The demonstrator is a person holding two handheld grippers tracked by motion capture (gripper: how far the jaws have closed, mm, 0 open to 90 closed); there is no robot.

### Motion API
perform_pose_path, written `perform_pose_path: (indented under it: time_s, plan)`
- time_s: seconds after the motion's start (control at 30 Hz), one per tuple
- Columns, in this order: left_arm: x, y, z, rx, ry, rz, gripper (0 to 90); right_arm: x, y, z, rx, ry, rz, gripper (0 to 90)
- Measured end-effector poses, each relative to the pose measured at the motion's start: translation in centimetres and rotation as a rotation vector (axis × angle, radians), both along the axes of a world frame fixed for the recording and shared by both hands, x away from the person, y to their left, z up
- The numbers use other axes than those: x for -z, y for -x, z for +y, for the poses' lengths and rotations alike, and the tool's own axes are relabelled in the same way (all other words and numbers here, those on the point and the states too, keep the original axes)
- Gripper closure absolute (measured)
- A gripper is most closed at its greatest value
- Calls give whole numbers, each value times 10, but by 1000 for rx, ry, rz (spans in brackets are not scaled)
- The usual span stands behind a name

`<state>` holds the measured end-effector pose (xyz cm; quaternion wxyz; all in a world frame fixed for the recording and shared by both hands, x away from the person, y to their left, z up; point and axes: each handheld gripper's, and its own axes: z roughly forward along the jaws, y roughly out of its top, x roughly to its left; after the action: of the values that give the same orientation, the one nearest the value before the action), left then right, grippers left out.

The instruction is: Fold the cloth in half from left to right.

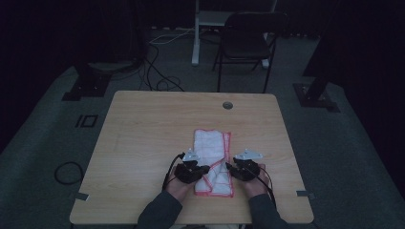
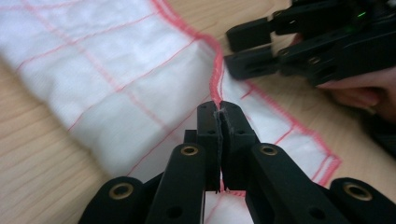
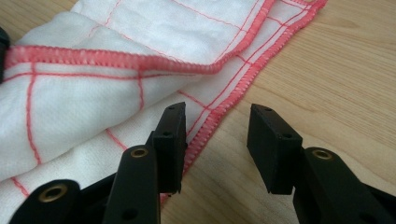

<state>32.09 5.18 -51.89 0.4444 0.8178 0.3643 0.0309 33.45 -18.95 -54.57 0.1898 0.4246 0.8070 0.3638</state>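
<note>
White cloth with red stitched hem (image 1: 213, 162) lies folded at lower centre of the wooden surface (image 1: 143, 143). Left gripper (image 2: 219, 112) fingers are clamped on its hem; right gripper (image 3: 217, 135) fingers stand apart, needing to straddle the edge fully before closing.

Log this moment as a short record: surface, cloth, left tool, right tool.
surface: light wooden table
cloth: white cloth with red stitched edging, folded into a long strip, lying flat near the person's edge
left tool: jaws shut on a thin fold of the cloth at its left side
right tool: jaws open, low at the cloth's red hem, gripping nothing
hands: one at each side of the cloth's near end
</note>
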Motion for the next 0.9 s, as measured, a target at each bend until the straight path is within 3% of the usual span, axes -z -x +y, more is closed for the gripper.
perform_pose_path:
  time_s: [0.23, 0.43, 0.83, 0.9]
  plan:
    - [-9, 8, -17, 57, 24, -17, 885, 0, 0, 0, 0, -2, 0, 570]
    - [-12, 17, -30, 100, 19, -27, 886, 0, -1, -1, 1, -5, 2, 566]
    - [-7, 33, -46, 162, -4, -24, 884, 0, -1, -1, -1, -4, 2, 566]
    - [-7, 34, -46, 182, 5, -28, 851, 0, -1, -1, -1, -3, 2, 563]
